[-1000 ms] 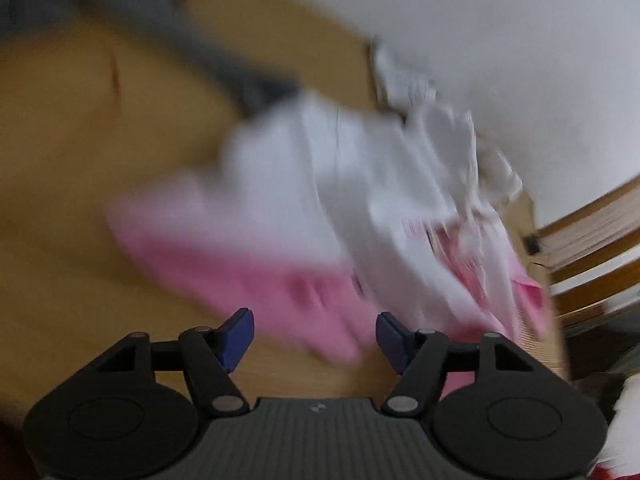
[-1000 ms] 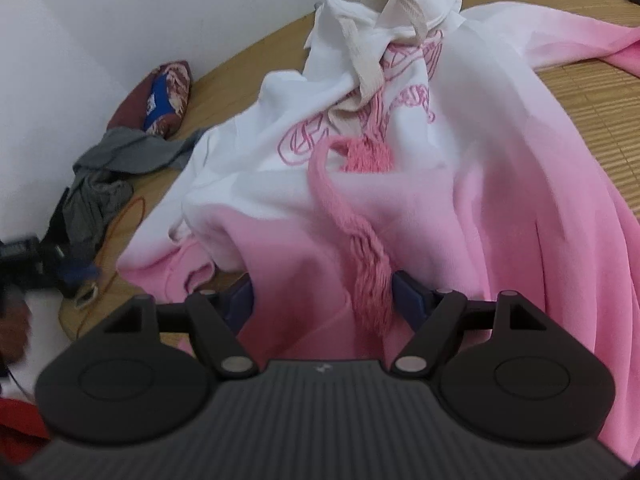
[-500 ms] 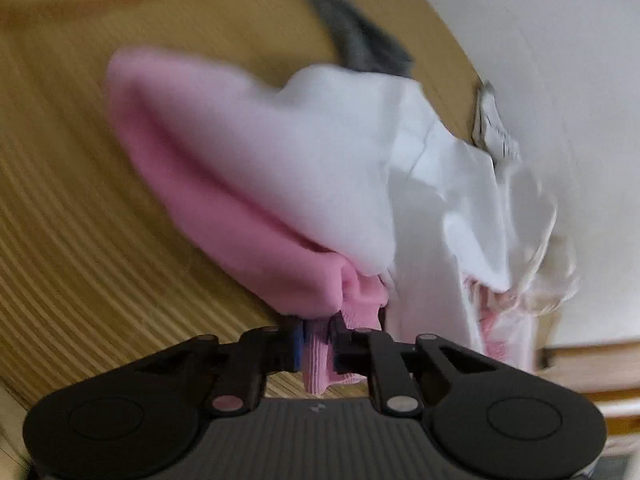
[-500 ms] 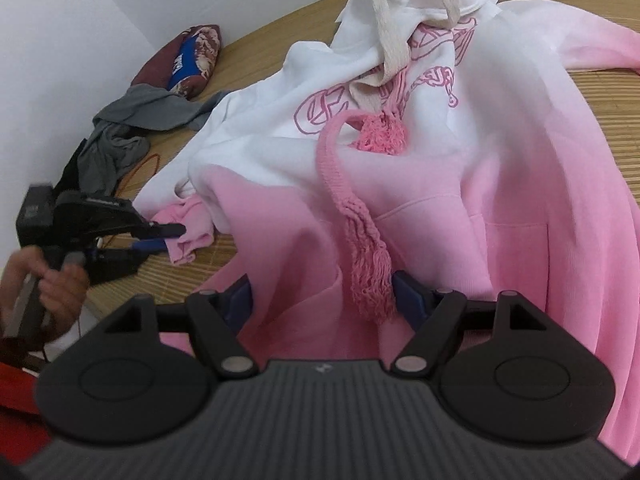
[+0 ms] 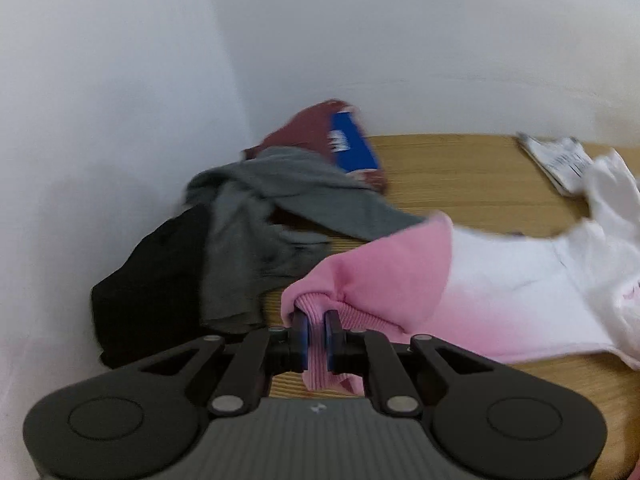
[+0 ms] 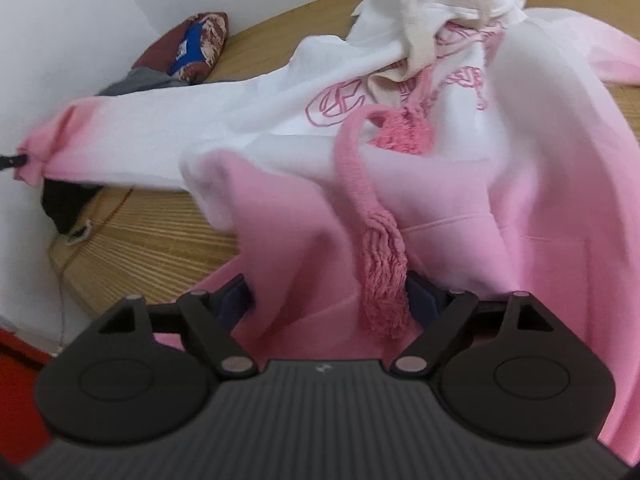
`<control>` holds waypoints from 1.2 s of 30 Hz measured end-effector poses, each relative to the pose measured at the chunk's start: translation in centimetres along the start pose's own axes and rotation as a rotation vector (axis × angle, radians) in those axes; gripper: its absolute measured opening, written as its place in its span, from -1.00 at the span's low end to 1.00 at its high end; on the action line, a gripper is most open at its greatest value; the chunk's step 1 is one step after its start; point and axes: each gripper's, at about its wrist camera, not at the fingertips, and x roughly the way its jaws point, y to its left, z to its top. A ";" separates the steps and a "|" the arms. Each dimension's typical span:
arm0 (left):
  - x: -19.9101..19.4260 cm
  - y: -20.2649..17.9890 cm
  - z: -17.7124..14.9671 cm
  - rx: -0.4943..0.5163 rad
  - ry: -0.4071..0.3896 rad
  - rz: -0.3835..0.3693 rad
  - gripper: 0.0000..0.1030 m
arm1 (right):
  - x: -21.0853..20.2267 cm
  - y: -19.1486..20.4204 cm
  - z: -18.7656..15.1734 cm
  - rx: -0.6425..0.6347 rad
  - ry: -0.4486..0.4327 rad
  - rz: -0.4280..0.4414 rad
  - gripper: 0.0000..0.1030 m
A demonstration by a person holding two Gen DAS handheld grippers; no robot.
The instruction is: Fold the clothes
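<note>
My left gripper (image 5: pixel 316 334) pinches the pink sleeve cuff (image 5: pixel 320 312) of the hoodie (image 6: pixel 460 184); my right gripper (image 6: pixel 326 300) is spread wide over its hem.

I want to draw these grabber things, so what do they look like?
Both look alike. The left gripper has a dark grey ribbed body, two round black lobes with a circle on each, black link arms with silver rivets, and blue pads on its fingertips. A tiny pale logo sits on the ribbed part. The right gripper is the same, with navy pads. No cables or sleeves show.
</note>
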 end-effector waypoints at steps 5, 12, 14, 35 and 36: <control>3.8 7.7 0.5 -0.204 0.000 -0.172 -0.80 | 2.6 5.2 -0.3 -0.122 0.034 -0.030 0.64; 8.3 14.6 -2.6 -0.658 -0.106 -0.200 -0.79 | 5.4 10.2 -0.2 -0.211 0.086 -0.160 0.82; 9.3 16.6 -3.7 -0.805 -0.147 -0.196 -0.78 | 5.3 10.5 -0.3 -0.198 0.096 -0.158 0.82; 12.7 -26.0 -7.2 -0.155 0.400 -0.840 0.41 | -5.1 -2.8 4.7 0.003 -0.126 -0.196 0.72; 12.6 -27.3 -7.8 -0.154 0.424 -0.833 0.41 | -5.4 -4.2 5.0 0.035 -0.096 -0.094 0.74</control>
